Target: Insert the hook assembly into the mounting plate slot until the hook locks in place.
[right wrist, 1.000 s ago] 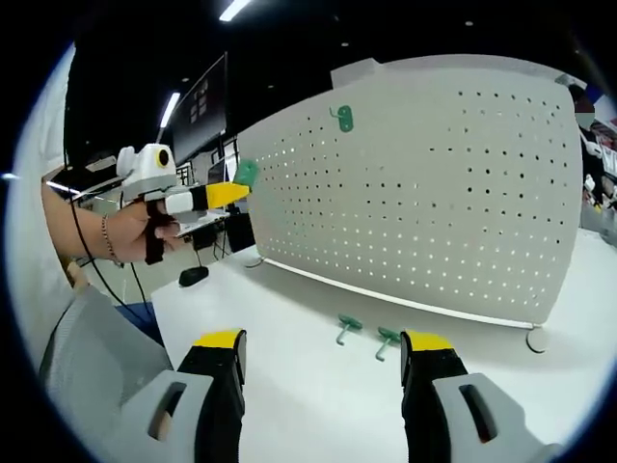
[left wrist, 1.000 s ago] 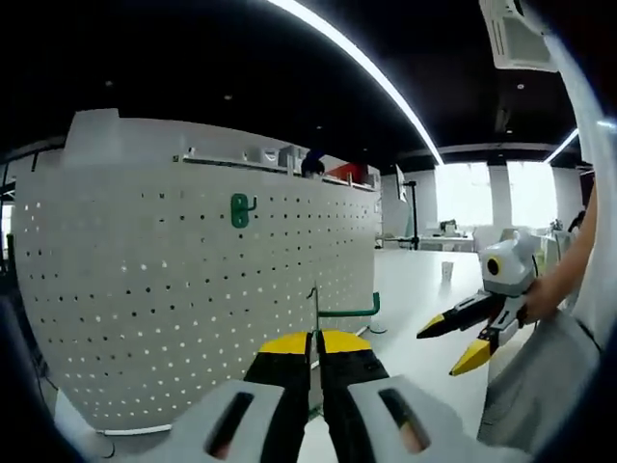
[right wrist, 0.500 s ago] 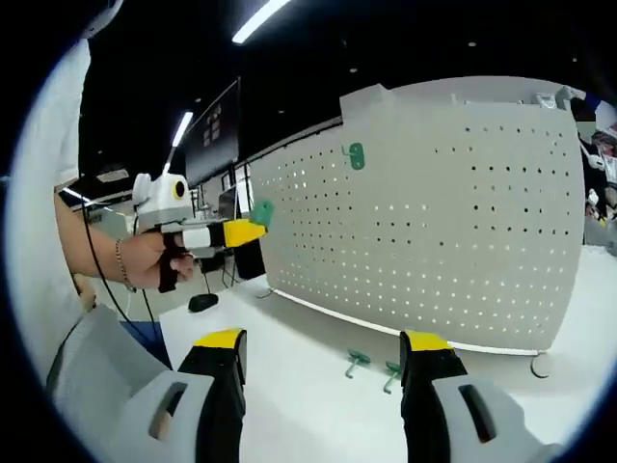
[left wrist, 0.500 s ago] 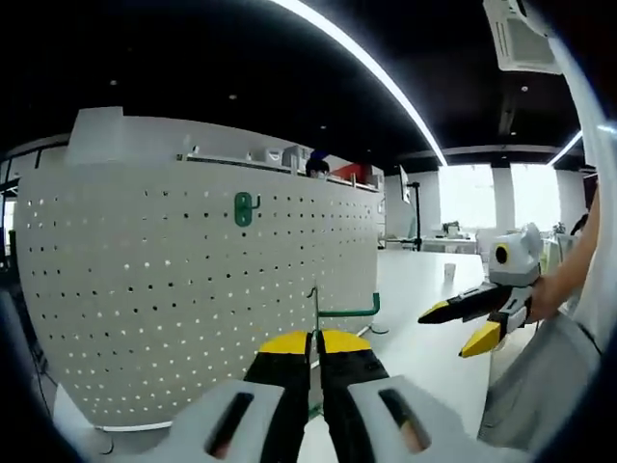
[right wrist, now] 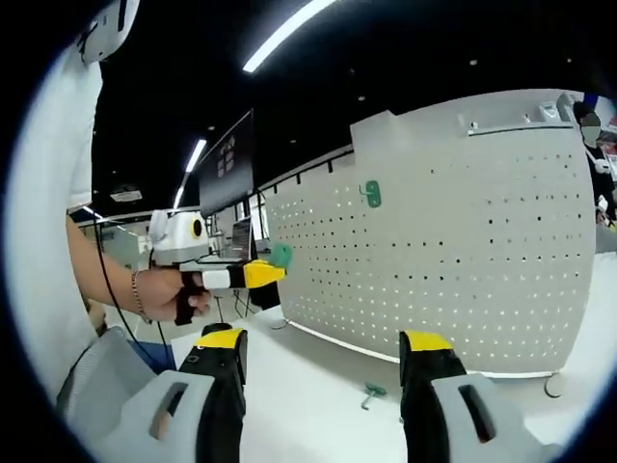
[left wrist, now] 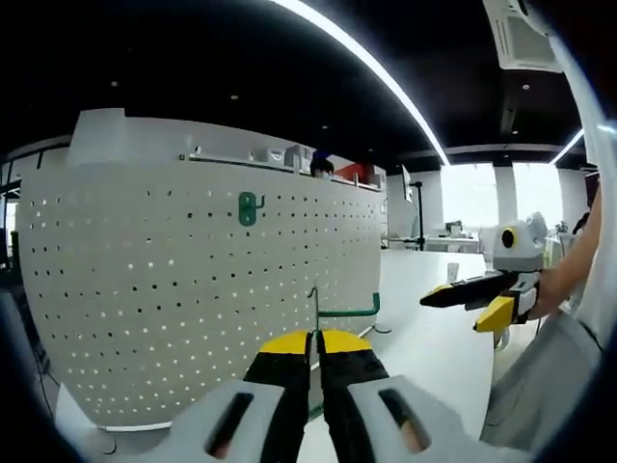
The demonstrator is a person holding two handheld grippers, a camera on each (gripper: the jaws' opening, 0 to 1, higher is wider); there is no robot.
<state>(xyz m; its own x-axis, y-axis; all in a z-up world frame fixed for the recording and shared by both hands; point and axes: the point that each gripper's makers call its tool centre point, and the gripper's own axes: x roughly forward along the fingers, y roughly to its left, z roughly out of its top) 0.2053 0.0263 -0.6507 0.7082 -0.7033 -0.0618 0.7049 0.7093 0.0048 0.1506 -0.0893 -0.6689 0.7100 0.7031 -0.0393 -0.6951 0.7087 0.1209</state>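
A white pegboard (left wrist: 174,309) stands on the table, with one green hook (left wrist: 248,208) mounted high on it. My left gripper (left wrist: 315,340) is shut on another green hook (left wrist: 347,312), held a short way in front of the board. In the right gripper view the left gripper (right wrist: 275,272) is at the left with the green hook (right wrist: 281,255) at its tip, near the pegboard's (right wrist: 434,260) left edge. The mounted hook (right wrist: 370,194) is high on the board. My right gripper (right wrist: 323,347) is open and holds nothing. It hangs in the air at the right (left wrist: 451,314).
A loose green hook (right wrist: 372,393) lies on the white table (right wrist: 318,415) in front of the board. A person's hand (right wrist: 159,294) holds the left gripper. A dark monitor (right wrist: 227,164) stands behind it. Desks and bright windows lie beyond the table's far end (left wrist: 453,241).
The right gripper has risen and tilted upward, so its view now takes in less of the table. The left gripper with its hook has barely moved.
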